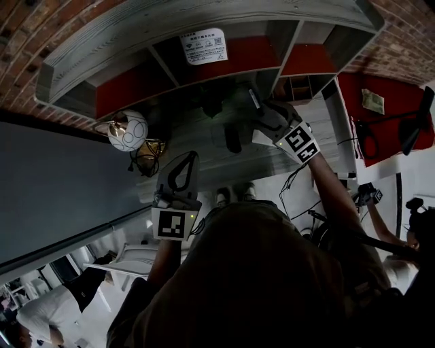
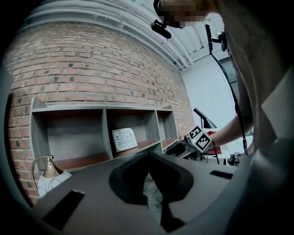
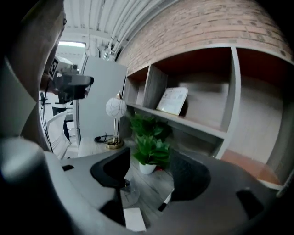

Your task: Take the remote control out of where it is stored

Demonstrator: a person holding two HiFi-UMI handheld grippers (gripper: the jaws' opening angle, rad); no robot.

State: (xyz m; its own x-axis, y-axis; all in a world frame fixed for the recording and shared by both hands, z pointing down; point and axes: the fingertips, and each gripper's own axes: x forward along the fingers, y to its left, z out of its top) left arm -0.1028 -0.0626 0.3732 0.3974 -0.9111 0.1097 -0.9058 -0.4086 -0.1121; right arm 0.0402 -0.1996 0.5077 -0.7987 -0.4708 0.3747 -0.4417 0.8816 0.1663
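Note:
No remote control is plainly in view. A grey wall shelf (image 1: 204, 17) with red-brown floors holds a white printed card (image 1: 204, 46) in its middle compartment. My right gripper (image 1: 243, 119) is raised in front of the shelf, open, with nothing between its jaws. In the right gripper view it (image 3: 150, 155) looks over a green potted plant (image 3: 149, 142), a slim dark pen-like thing (image 3: 165, 202) and a flat white object (image 3: 134, 219) on the desk; what that object is I cannot tell. My left gripper (image 1: 192, 158) hangs lower, shut and empty, tips touching (image 2: 149, 157).
A lamp with a white globe (image 1: 128, 130) and gold base stands at the desk's left end, its cable beside it. A clear glass (image 3: 127, 189) stands near the plant. A black desk lamp (image 1: 408, 126) and cables are at the right. A white chair (image 1: 132, 262) is below left.

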